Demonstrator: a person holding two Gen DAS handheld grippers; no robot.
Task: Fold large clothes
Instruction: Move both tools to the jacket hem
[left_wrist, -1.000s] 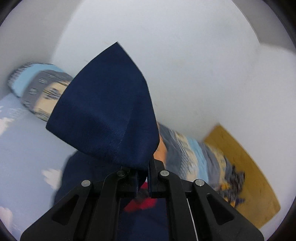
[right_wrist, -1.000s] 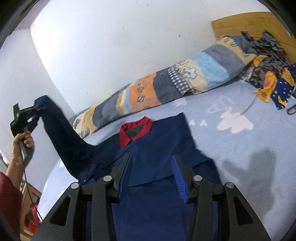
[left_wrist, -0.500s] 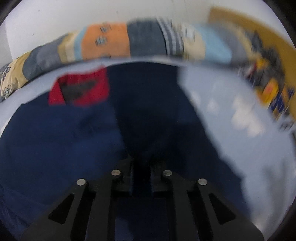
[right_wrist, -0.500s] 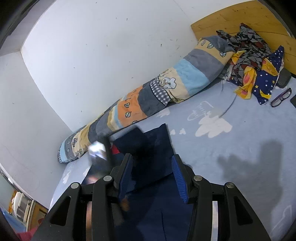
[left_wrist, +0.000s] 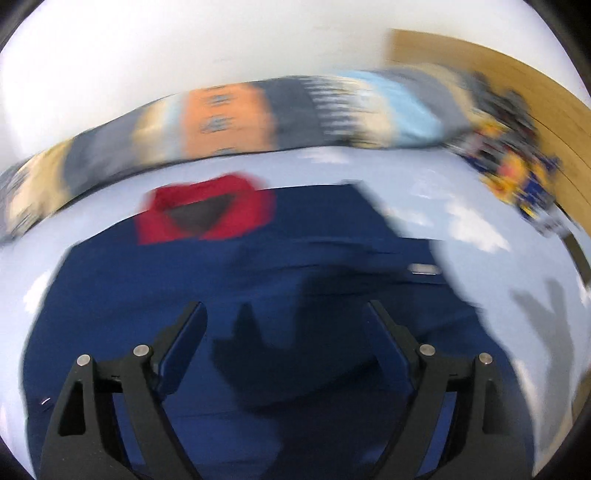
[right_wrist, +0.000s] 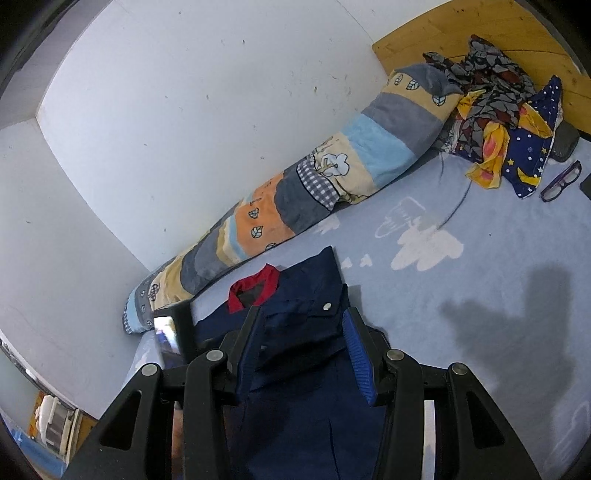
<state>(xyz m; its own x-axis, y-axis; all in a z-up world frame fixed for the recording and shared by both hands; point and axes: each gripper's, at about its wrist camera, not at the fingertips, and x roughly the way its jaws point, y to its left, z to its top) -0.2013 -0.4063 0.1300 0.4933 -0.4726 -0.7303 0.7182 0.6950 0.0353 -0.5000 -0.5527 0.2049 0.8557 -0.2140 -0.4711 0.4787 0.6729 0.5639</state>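
Claws: left claw (left_wrist: 286, 343) opening, nothing between fingers; right claw (right_wrist: 303, 349) part-open, empty, over jacket (right_wrist: 295, 369) | jacket flat on bed (right_wrist: 480, 295), collar (right_wrist: 255, 290) toward bolster (right_wrist: 295, 192) | advice: smooth the laid sleeve, then take opposite edge.

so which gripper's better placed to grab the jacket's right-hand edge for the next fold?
Probably the right gripper. Its fingers hang over the navy jacket next to that edge, beside bare bedsheet, with nothing gripped. The left gripper is mid-garment, its fingers opening, its view blurred.
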